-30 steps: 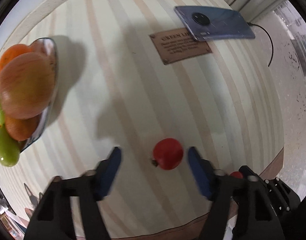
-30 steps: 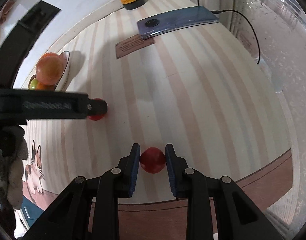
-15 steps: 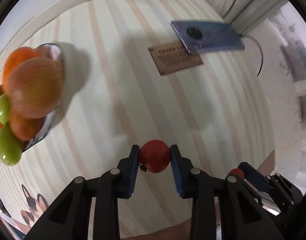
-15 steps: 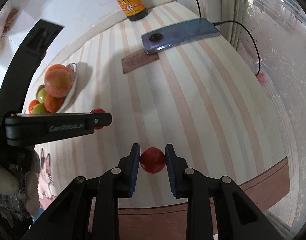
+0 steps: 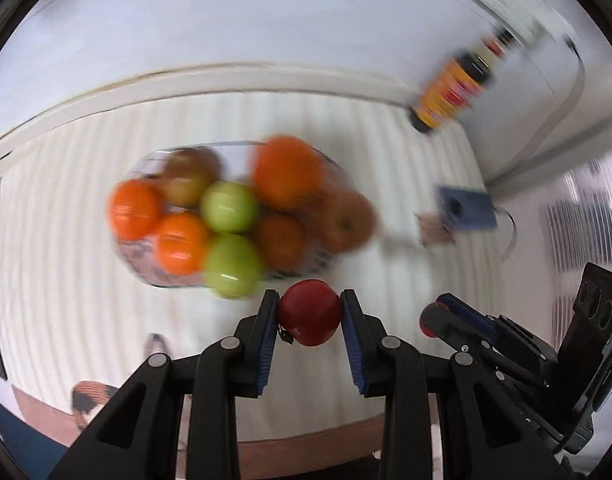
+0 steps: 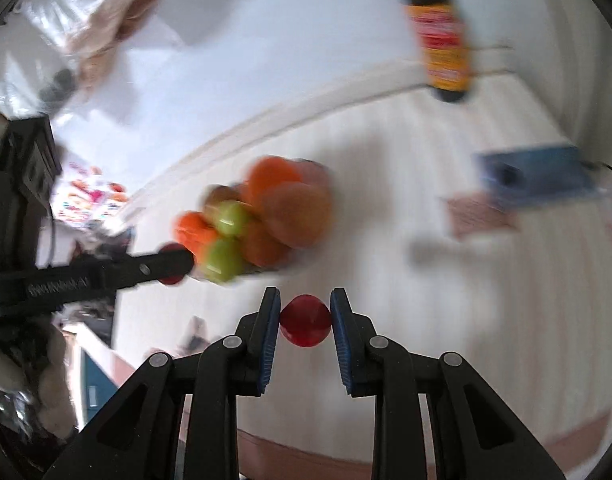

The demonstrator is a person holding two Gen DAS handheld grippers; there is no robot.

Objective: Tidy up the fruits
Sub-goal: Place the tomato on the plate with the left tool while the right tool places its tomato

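Left gripper [image 5: 309,314]: clamped on a red fruit [image 5: 309,312], held above the table [image 5: 66,260].
Right gripper [image 6: 305,320]: clamped on a second red fruit [image 6: 305,321], also clear of the table.
Bowl [image 5: 154,276]: at 11 o'clock from the left gripper, piled with oranges [image 5: 135,210], green fruits [image 5: 229,207] and apples [image 5: 348,220].
Bottle [image 6: 442,36]: at 1 o'clock, by the wall.
Phone [image 6: 538,176]: at 2 o'clock, blurred.

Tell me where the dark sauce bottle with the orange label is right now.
The sauce bottle stands at the back of the striped table by the wall, upper right in both wrist views, behind the blue phone and right of the fruit bowl.
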